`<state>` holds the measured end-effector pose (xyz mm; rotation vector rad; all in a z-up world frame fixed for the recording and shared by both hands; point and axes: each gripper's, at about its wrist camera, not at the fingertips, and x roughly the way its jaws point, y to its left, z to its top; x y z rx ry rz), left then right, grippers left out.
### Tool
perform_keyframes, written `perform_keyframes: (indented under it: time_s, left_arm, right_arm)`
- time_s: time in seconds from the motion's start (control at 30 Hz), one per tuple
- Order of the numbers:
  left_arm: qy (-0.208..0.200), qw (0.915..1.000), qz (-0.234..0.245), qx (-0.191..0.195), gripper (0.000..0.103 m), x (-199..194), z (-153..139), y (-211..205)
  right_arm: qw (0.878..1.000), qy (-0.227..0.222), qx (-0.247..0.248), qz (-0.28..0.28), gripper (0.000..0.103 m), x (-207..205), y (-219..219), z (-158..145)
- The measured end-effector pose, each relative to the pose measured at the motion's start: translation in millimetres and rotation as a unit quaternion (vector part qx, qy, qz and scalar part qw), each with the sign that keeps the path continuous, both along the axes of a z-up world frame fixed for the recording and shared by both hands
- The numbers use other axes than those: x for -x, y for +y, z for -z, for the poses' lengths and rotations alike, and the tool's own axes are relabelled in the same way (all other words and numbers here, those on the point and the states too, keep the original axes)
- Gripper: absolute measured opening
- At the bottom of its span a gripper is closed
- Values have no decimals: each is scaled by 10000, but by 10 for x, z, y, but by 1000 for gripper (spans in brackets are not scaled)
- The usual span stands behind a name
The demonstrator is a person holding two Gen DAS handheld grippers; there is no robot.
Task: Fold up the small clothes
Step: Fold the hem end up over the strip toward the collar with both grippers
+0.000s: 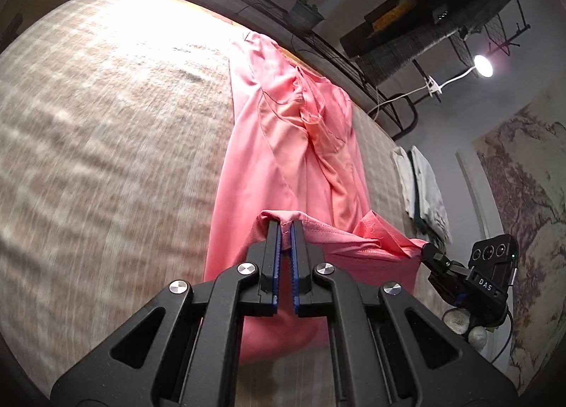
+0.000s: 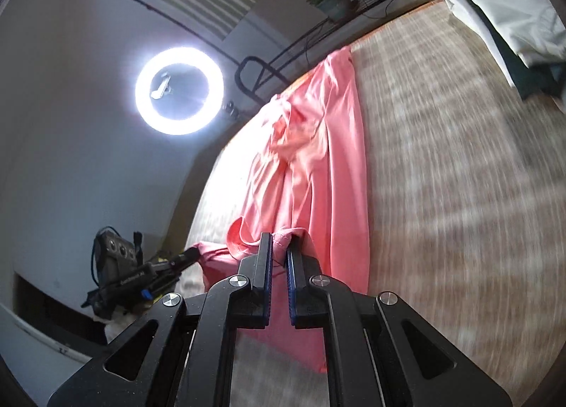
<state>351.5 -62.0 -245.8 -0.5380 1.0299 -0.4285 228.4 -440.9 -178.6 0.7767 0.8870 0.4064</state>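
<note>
A pink garment [image 1: 283, 145] stretches from my grippers across the beige woven table surface [image 1: 106, 131] toward its far edge. My left gripper [image 1: 286, 225] is shut on the garment's near hem. My right gripper [image 1: 424, 251] shows at the right in the left wrist view, pinching the same hem's other corner. In the right wrist view my right gripper [image 2: 280, 240] is shut on the bunched pink hem [image 2: 318, 166], and my left gripper [image 2: 192, 252] grips the far corner at the left. The near hem is lifted off the surface [image 2: 460, 177]; the rest trails on it.
A pile of folded white and dark clothes [image 1: 422, 191] lies at the table's right edge, also in the right wrist view [image 2: 509, 18]. A ring light [image 2: 179, 90], a black wire rack [image 1: 318, 42] with a potted plant [image 1: 306, 11], and a lamp [image 1: 483, 65] stand beyond the table.
</note>
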Motion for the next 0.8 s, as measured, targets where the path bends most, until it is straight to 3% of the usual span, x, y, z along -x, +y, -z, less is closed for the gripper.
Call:
perform_keyframes:
  time_s: [0.27,0.43,0.47,0.57,0.8]
  left_arm:
    - [87,9995,-77,-302,3,-217,186,-109]
    - [-52,9977,-437,-521,3,-250,164,-14]
    - [-70,9970,-518,-579,6,-251,145,24]
    - [-186,9954,-673,-654,14,-218,73,117]
    - [-283,9972,-151,-669,14,-80,13,43]
  right_arm:
    - [9996,214,198,59,6,-327,35,238]
    - [9986,232,460,81,10,-464,41,276]
    - [9984,246,505,88,17,-485,33,271]
    - [9987,133,462,174,19,-455,-30,200]
    - [9948,-1,927,-418,19,-346,80,-58]
